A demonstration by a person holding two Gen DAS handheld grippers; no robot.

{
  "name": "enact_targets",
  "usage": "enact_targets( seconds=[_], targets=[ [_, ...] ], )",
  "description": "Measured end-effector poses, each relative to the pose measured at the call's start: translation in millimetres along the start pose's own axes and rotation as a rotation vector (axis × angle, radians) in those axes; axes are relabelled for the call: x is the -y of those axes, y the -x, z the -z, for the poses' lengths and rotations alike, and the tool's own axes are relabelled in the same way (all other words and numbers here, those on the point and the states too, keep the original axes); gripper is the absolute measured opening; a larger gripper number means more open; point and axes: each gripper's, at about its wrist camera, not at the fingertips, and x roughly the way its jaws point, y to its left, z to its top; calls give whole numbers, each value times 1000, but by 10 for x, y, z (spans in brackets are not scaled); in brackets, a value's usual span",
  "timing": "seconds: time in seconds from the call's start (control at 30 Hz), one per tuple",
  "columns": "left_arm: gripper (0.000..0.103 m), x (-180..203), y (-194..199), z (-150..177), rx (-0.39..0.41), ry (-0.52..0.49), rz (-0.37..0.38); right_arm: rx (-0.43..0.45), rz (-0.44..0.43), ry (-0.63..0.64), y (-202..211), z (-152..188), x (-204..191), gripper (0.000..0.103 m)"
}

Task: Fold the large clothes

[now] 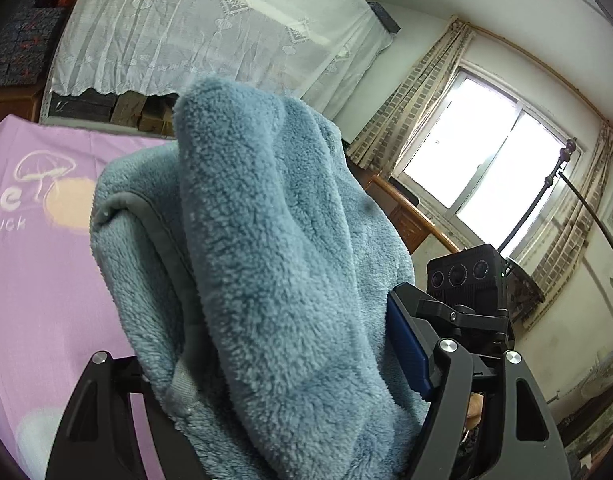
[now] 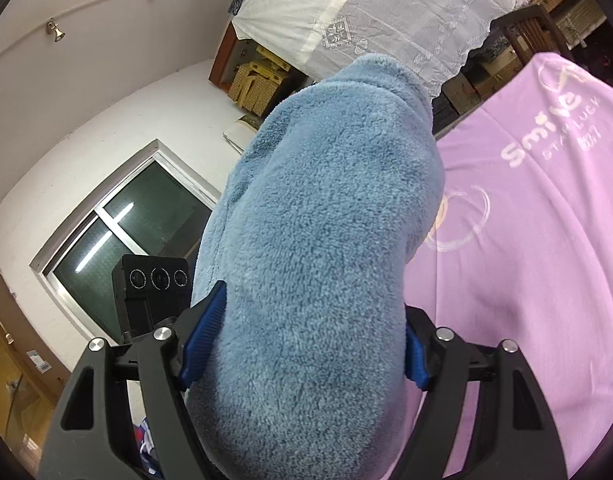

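Observation:
A thick blue fleece garment (image 1: 274,240) fills the middle of the left wrist view, bunched and lifted above the bed, with a grey-trimmed edge on its left side. My left gripper (image 1: 274,344) is shut on this bundle. Its right blue pad (image 1: 406,344) presses into the fleece, and the cloth hides the left pad. In the right wrist view the same fleece garment (image 2: 326,220) rises as a fat roll. My right gripper (image 2: 310,344) is shut on it, with both blue pads (image 2: 202,340) squeezing its sides.
A purple printed bedsheet (image 1: 38,264) (image 2: 526,240) lies under the garment. A white lace cover (image 1: 210,28) hangs over stacked boxes behind the bed. A bright window (image 1: 482,164) with curtains is at the right, and a wooden bed frame (image 1: 418,216) stands below it. Each view shows the other gripper's black camera block (image 1: 466,276) (image 2: 154,280).

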Motion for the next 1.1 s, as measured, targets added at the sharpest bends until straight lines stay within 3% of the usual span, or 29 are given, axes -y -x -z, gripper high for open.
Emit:
enact_targets(
  seconds=[0.2,0.43,0.6,0.7,0.87,0.97,1.1],
  targets=[
    [77,-319,18,303,-6,77,-20,-58,-6,-26,-34,315,43,73],
    [77,-1100,-176,586,-66,240,-39,-195,34,-107,-546,562,378,73],
    [80,-1657,-485,713,-148,362,-48,-281,109,-184,-920,711,724,73],
    [83,-1787,-538,716,-158,383,-11,-300,174,-212,-1052,776,927,73],
    [89,-1819,-535,732,-167,387,-32,-302,207,-163,-1118,784,932,80],
    [89,-1790,-350,778,-145,378,-82,-296,237,-135,-1102,769,881,81],
    [89,-1521,-4,740,-83,300,-270,-209,261,-107,-861,596,761,87]
  ],
)
